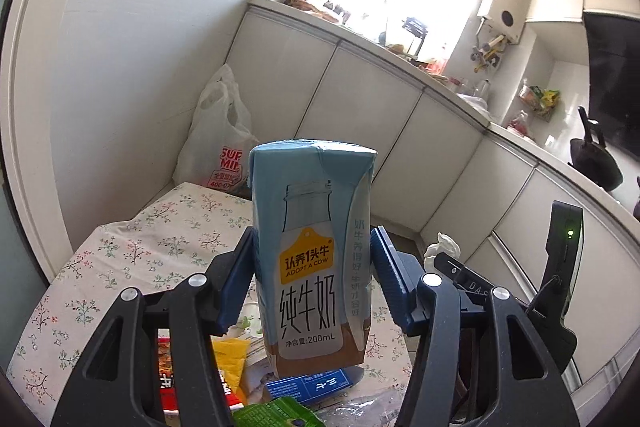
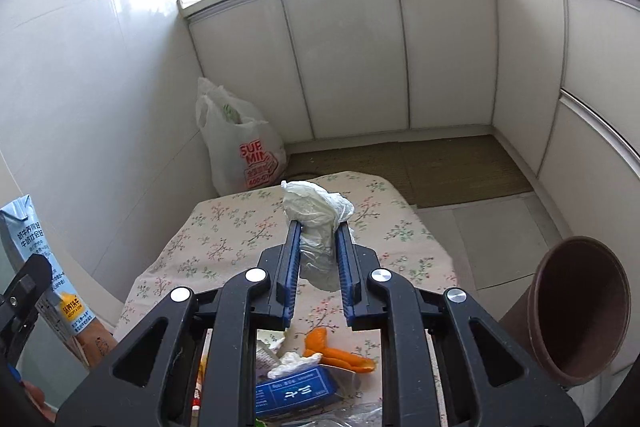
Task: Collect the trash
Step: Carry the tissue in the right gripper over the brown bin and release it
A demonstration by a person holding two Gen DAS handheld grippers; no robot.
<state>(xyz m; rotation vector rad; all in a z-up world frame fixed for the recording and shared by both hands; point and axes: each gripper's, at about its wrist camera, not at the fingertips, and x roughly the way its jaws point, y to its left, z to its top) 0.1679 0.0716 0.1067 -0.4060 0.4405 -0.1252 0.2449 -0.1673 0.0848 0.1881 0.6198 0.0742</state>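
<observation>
Above the floral-cloth table: my left gripper jaws, half open, clamp an upright milk carton; my right gripper jaws, nearly closed, pinch a crumpled white plastic wad. More trash lies below.

Litter lies on the desk; a bag stands behind it, a bin to its right.

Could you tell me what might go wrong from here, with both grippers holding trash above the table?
The milk carton stands tall in the left gripper, gripped only at mid-height, so it could tip or slip. The crumpled plastic in the right gripper is soft and may slide out. The brown bin sits close beside the right gripper and could be knocked.
</observation>
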